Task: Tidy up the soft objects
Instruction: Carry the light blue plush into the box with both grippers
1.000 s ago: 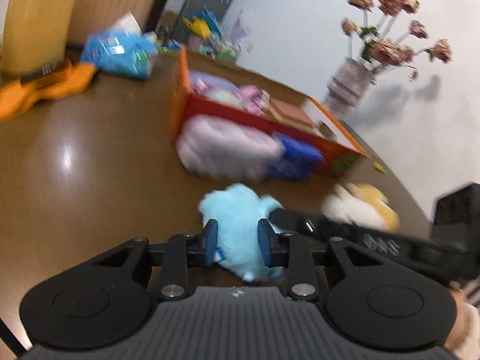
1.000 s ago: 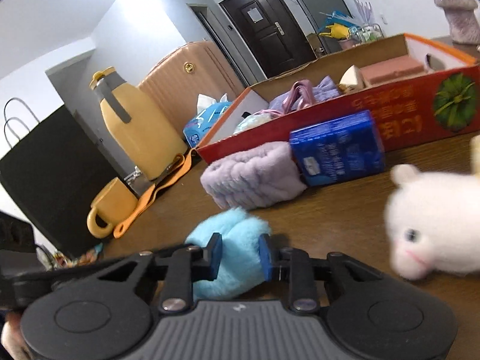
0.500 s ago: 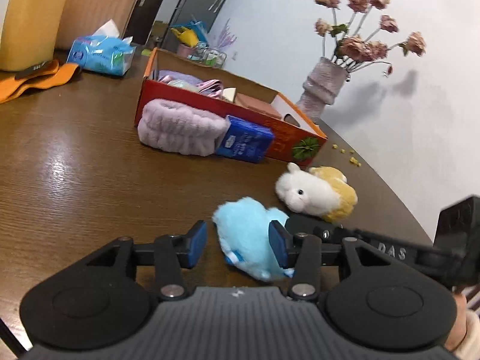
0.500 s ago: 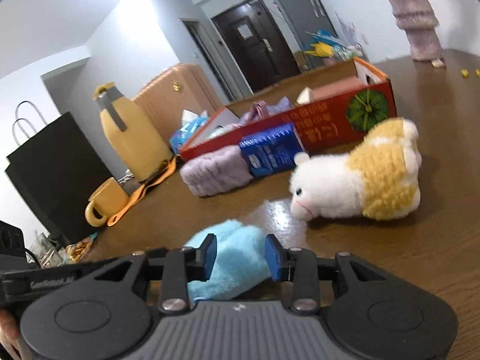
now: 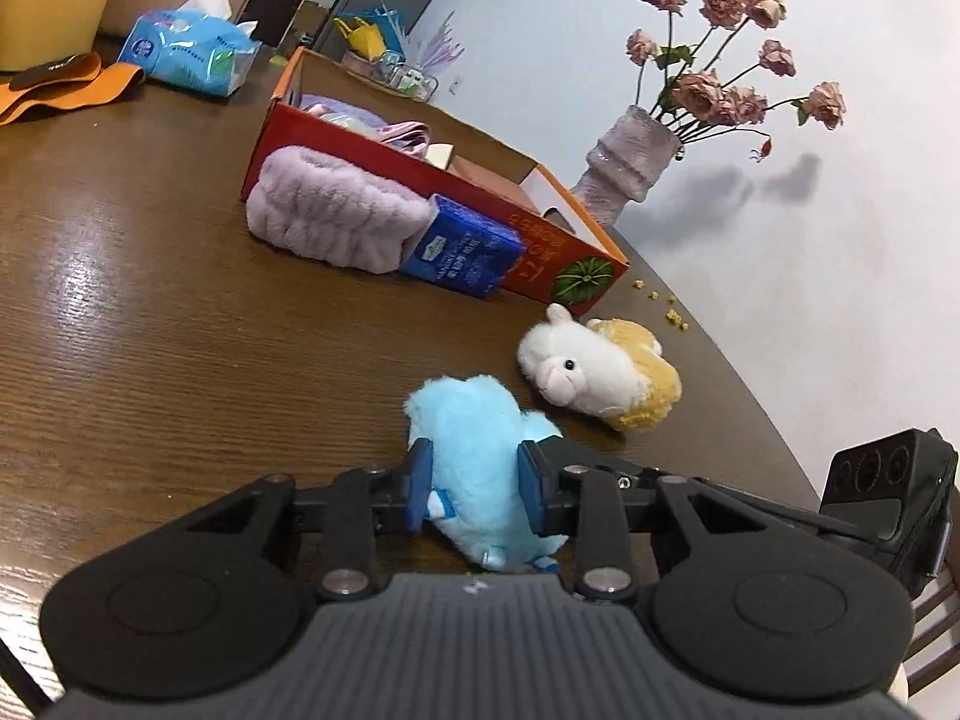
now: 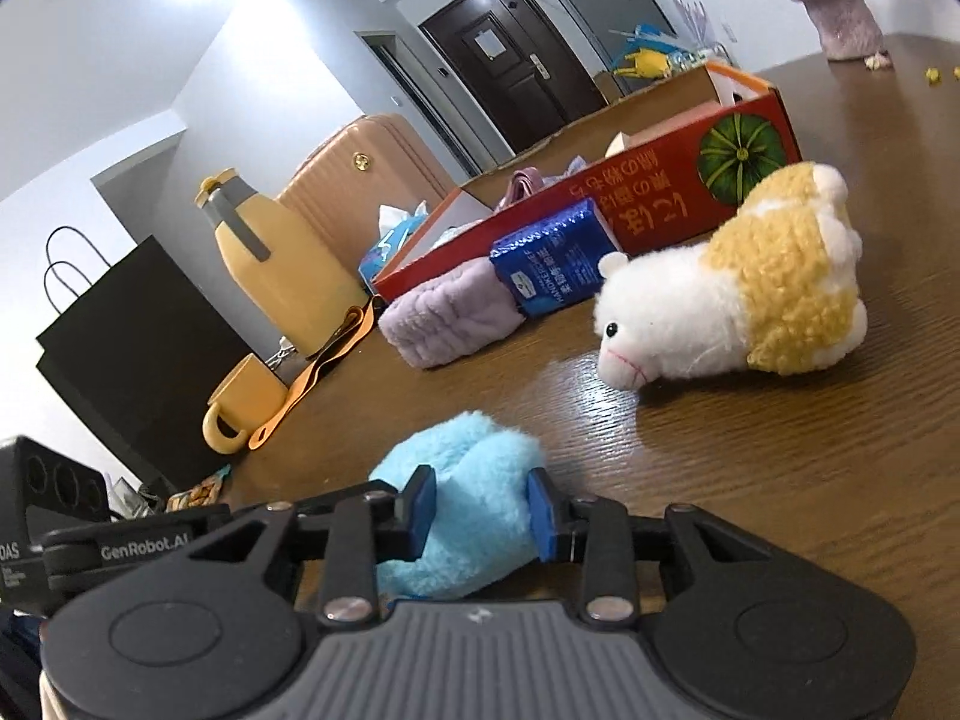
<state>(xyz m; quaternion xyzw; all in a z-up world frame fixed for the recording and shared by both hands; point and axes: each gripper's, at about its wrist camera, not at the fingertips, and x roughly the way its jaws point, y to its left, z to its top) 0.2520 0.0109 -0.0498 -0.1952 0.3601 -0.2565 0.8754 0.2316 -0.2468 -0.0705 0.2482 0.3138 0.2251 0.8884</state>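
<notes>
Blue plush point(image 5: 474, 468) sits between pads of both left gripper point(image 5: 474, 489) and right gripper point(image 6: 480, 507), each clamping it; red box point(image 5: 540, 240) lies ahead, beyond alpaca plush point(image 5: 600, 375)

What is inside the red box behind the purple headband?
In the red box I see purple and pink soft items and a brownish flat box. Its front wall hides everything lower.
</notes>
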